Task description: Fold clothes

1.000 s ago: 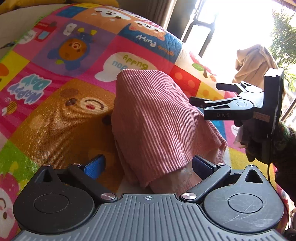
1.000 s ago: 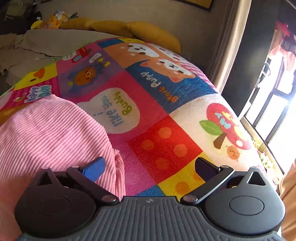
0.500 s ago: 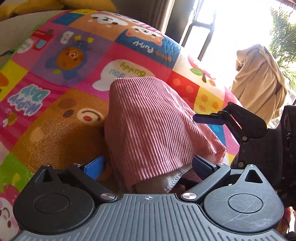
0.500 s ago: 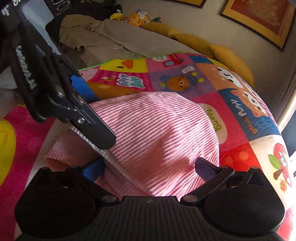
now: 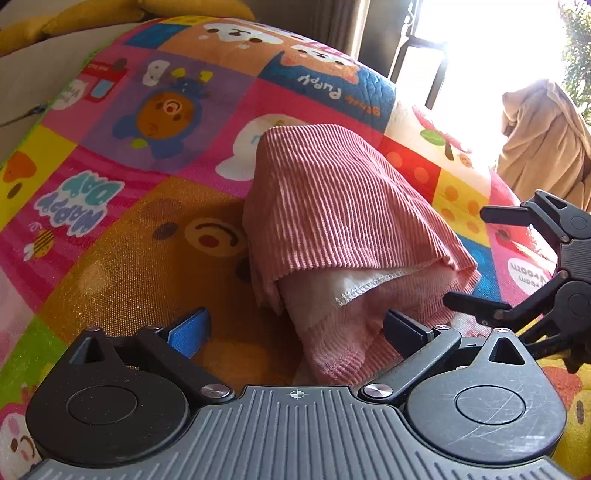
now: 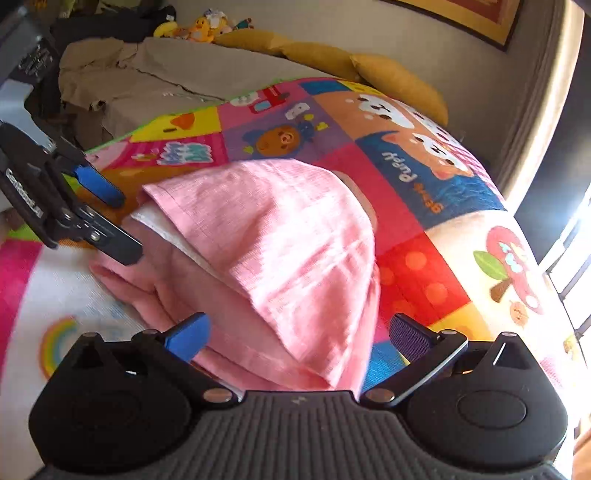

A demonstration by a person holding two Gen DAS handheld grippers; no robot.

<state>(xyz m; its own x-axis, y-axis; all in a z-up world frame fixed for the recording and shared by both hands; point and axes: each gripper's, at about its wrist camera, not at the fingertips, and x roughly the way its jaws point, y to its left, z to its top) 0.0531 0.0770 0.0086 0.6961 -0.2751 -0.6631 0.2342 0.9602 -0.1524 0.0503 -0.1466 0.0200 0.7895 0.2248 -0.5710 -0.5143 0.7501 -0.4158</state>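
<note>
A pink ribbed garment (image 5: 343, 221) lies folded in a bundle on a colourful cartoon play mat (image 5: 147, 110); its white inner seam shows at the near end. It also shows in the right wrist view (image 6: 280, 251). My left gripper (image 5: 295, 332) is open, its fingers on either side of the bundle's near end, holding nothing. My right gripper (image 6: 299, 336) is open at the bundle's other near edge. The right gripper shows at the right of the left wrist view (image 5: 476, 258), and the left gripper at the left of the right wrist view (image 6: 114, 221).
The mat (image 6: 406, 166) covers a bed-like surface. Yellow cushions (image 6: 332, 55) and beige clothes (image 6: 129, 74) lie at the far end. A tan garment (image 5: 543, 140) hangs by the bright window (image 5: 472, 55). Soft toys (image 6: 199, 27) sit at the back.
The right gripper has swung round to face the bundle and backed off. The left gripper has pulled back a little. The garment rests on the mat, its near end now uncovered.
</note>
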